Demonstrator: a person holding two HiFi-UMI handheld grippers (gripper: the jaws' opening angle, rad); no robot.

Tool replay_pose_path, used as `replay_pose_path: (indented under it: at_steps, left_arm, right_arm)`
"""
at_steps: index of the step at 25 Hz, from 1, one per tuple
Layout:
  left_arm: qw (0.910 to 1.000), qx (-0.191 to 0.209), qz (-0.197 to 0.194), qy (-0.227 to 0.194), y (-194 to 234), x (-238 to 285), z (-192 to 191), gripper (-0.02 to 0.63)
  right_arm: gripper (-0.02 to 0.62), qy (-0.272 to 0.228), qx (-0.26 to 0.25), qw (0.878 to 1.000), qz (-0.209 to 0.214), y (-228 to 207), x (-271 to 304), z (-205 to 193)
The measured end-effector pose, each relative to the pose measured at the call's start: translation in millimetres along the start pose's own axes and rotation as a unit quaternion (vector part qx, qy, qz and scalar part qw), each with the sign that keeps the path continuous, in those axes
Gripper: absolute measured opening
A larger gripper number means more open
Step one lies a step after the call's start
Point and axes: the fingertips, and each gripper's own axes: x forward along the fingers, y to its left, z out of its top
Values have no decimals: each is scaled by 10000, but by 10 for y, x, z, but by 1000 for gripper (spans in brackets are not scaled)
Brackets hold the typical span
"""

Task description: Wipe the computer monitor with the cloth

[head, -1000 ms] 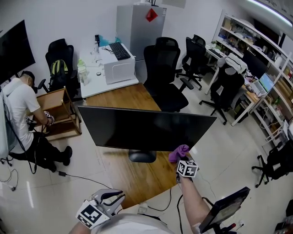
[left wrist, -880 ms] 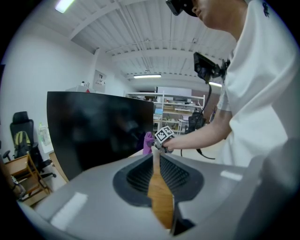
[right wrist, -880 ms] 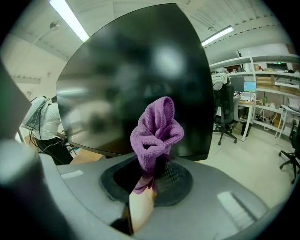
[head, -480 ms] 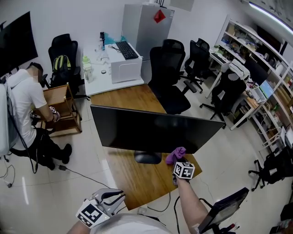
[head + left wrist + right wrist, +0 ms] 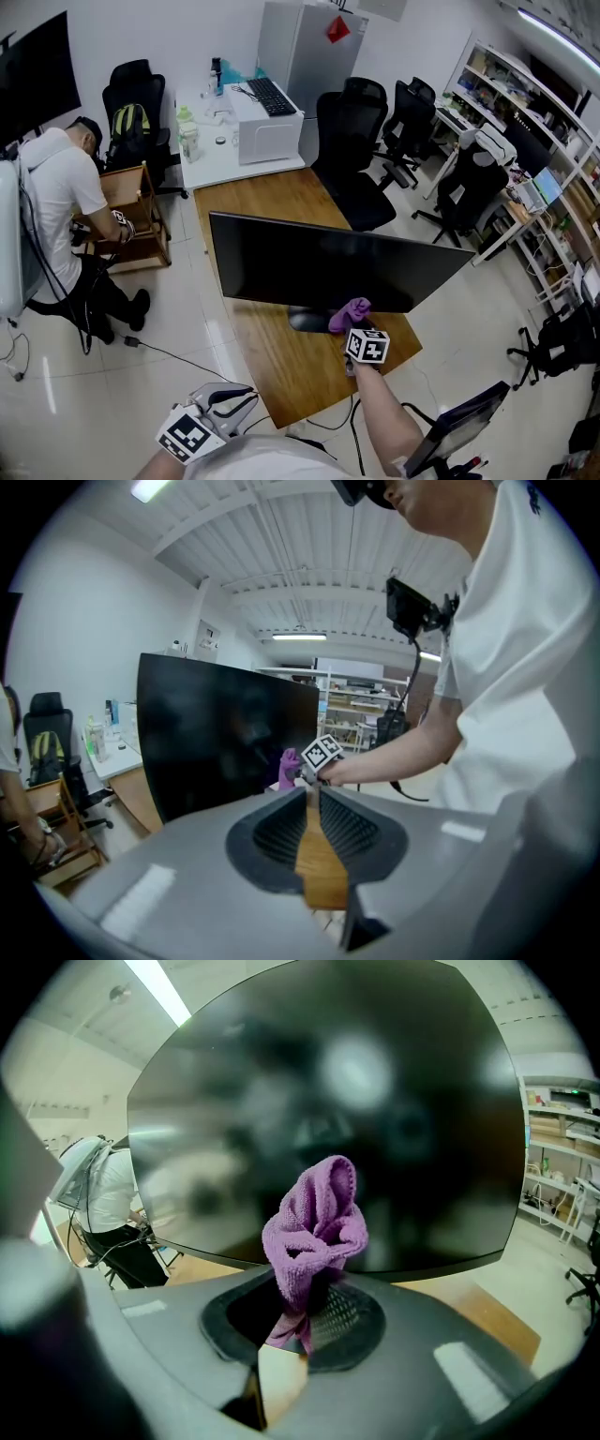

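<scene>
I'm standing in an open-plan office. The wooden desk (image 5: pixel 281 361) in front of me carries a wide dark monitor (image 5: pixel 328 262). Behind that desk stand black swivel chairs (image 5: pixel 349 159). Further back is a white table (image 5: pixel 211 161) with a keyboard (image 5: pixel 272 96), beside a tall grey cabinet (image 5: pixel 305 52). To the desk's right, open shelves (image 5: pixel 525 94) crowded with gear run along the wall, with a laptop (image 5: pixel 546 180) on the bench below them. To its left, a large dark screen (image 5: pixel 37 75) hangs on the wall.
</scene>
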Motion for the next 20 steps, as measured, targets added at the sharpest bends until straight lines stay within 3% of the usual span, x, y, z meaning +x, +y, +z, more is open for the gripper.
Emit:
replay_pose_path:
  at_steps: [20]
  left_arm:
    - [9996,-96,-266,-56,414,-464,-192,64]
  right_arm:
    - [51,77,-220,9994,257,1111,289,62]
